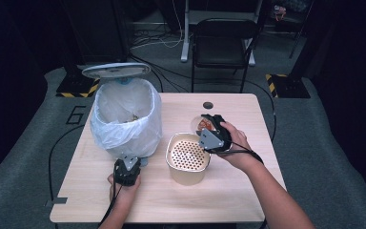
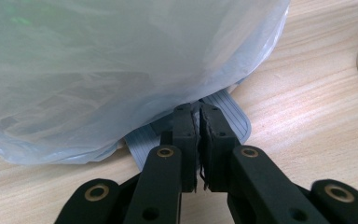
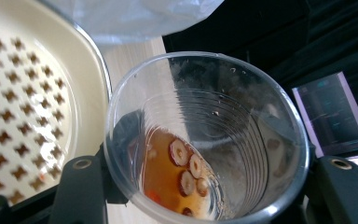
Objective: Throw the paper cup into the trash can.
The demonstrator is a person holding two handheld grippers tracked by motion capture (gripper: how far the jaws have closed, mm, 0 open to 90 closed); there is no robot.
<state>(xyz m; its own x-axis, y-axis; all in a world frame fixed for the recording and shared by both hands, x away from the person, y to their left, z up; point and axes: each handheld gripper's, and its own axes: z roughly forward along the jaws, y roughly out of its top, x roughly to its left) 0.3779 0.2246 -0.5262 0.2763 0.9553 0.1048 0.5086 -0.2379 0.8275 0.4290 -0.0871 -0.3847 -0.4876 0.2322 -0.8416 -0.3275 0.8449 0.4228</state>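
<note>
Currently the right gripper (image 3: pixel 205 196) clamps a tilted clear cup (image 3: pixel 205 140) of liquid beside the strainer basin (image 1: pixel 187 155); overshoot spills onto the table (image 1: pixel 228 195); left gripper (image 2: pixel 199 140) jaws pressed together on the bin pedal (image 2: pixel 233 116).

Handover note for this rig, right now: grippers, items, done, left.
Left gripper: shut, pressing the bin's pedal on the table; bin lid up, bag open.
Right gripper: shut on the clear cup, tilted, with brown liquid and fruit slices inside, beside the strainer tub.
Done: bin opened, cup picked up.
Left: probably strain the cup over the tub, bin the solids, release the pedal. Nothing poured yet.
</note>
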